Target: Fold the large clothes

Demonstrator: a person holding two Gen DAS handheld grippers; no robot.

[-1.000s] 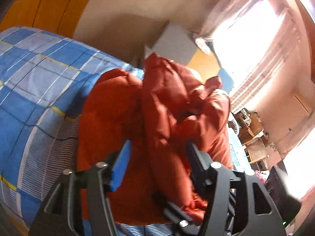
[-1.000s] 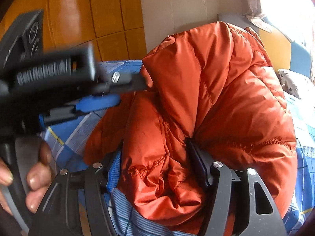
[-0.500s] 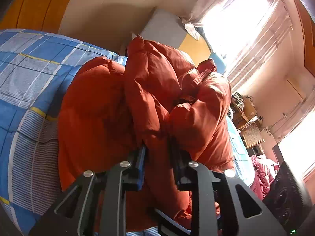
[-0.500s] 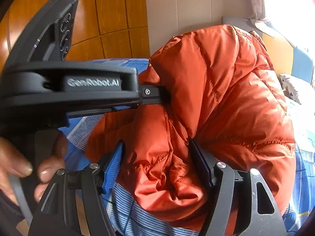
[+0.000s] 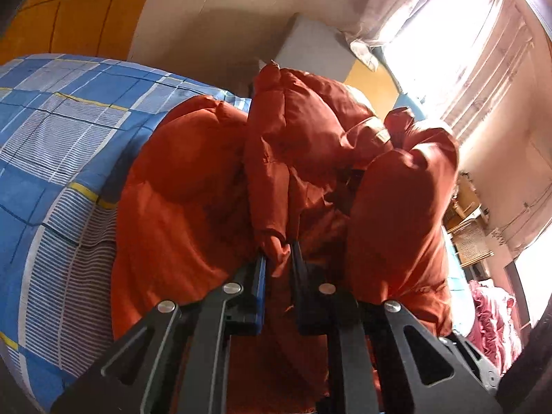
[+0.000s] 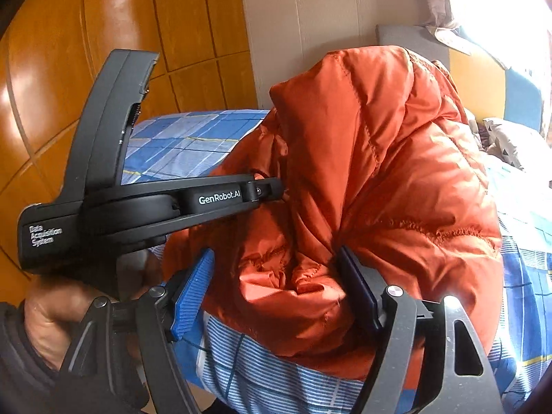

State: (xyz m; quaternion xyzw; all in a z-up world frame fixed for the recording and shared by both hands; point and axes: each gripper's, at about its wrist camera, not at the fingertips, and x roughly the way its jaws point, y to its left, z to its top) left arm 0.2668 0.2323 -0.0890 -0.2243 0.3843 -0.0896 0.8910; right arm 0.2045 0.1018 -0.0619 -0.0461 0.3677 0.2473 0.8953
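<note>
Left wrist view, nearest: the left gripper (image 5: 277,258) has its jaws drawn close and still closing, pinching a narrow fold of the orange puffer jacket (image 5: 193,200) between the blue pads.
Pinched fold: a rolled edge of the jacket hangs straight down into the gap, and both pads press on it.
Jacket, left wrist view: bunched in tall puffy lobes directly ahead of the fingers, one lobe left, one upright in the middle, one right.
Bedding: a blue checked bedspread (image 5: 51,158) with white stripes and thin yellow lines lies under and to the left of the jacket.
Far, left wrist view: a cream wall, a grey headboard (image 5: 310,51), and a bright curtained window (image 5: 448,41) at upper right; a pink garment (image 5: 493,321) at lower right.
Right wrist view, nearest: the right gripper (image 6: 276,293) stands wide, its jaws opening, with a thick lower bulge of the jacket (image 6: 379,172) between the fingers.
Right pads: the right-hand pad lies against the fabric; the blue left-hand pad (image 6: 191,296) stands apart from it.
Left hand: at lower left, a hand (image 6: 48,314) in a dark sleeve grips the handle of the left gripper, whose black body crosses the frame with its tip buried in the jacket's side.
Jacket, right wrist view: heaped on the bed, its quilted stitching visible, rising above both tools.
Beyond: bedspread (image 6: 179,138) behind the jacket, then glossy orange wood panelling (image 6: 103,34) on the left, and a patterned pillow (image 6: 510,141) at far right.
</note>
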